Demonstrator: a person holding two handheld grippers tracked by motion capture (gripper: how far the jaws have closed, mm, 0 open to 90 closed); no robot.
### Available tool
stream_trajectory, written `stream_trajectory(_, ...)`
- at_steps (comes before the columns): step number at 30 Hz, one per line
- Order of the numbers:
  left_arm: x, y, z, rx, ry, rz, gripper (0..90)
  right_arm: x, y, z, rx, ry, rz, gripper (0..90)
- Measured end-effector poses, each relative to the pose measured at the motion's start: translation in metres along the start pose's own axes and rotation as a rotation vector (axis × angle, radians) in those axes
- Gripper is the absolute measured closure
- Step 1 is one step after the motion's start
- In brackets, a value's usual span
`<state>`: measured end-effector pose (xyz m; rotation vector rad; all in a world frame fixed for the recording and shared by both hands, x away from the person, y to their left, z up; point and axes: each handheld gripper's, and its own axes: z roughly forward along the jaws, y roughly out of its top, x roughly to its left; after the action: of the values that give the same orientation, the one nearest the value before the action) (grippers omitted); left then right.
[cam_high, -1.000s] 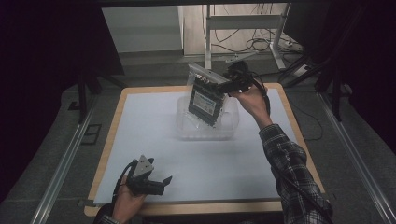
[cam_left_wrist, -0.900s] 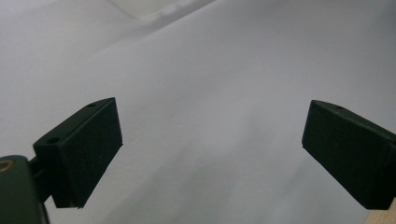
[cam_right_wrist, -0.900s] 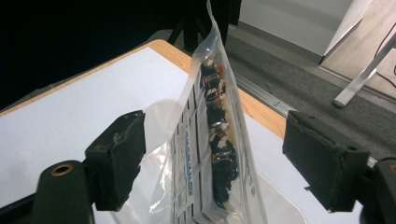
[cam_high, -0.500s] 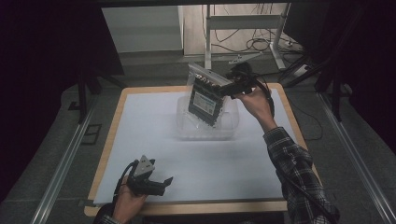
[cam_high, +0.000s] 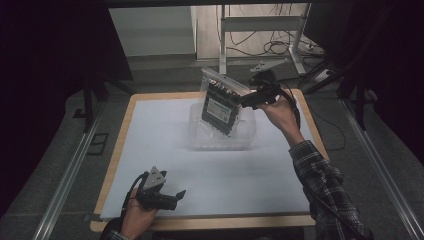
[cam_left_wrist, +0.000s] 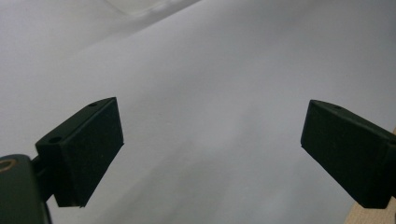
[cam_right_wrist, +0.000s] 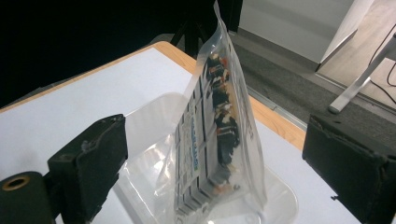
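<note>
Upright in the clear plastic tray (cam_high: 197, 135) stood the zip-top bag (cam_right_wrist: 219, 130) of packed items, probably light, slippery and floppy, best pinched at its stiff seal, between the right gripper (cam_right_wrist: 215, 158)'s just-opened jaws, the left gripper (cam_left_wrist: 212, 154) gaping, empty.

The bag (cam_right_wrist: 219, 121) at the centre of the right gripper view is clear plastic, its contents black with a blue-and-white label and orange and white flecks. The tub (cam_high: 247, 137) under it, upper centre of the high view, is see-through. The table (cam_high: 120, 135) has a white top edged in pale wood. The sleeve (cam_high: 325, 185), lower right, is dark plaid.
</note>
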<state>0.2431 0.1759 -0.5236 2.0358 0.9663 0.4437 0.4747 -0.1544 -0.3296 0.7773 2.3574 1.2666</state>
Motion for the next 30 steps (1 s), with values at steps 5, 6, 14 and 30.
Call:
stream_trajectory(5, 0.001, 0.000, -0.001, -0.009, -0.004, -0.006, 5.1, -0.001, -0.006, -0.006, 0.001, -0.005, -0.001, 5.5)
stream_trajectory(6, 0.001, 0.000, -0.001, -0.010, -0.003, -0.008, 5.0, -0.001, -0.007, -0.007, 0.001, -0.004, 0.002, 5.3)
stream_trajectory(14, 0.002, 0.001, -0.004, -0.026, -0.030, -0.022, 4.5, -0.002, -0.019, -0.016, -0.002, -0.011, 0.005, 3.0)
stream_trajectory(30, 0.002, 0.001, -0.005, -0.031, -0.044, -0.032, 3.7, 0.003, -0.039, -0.028, 0.004, 0.000, -0.010, 0.7)
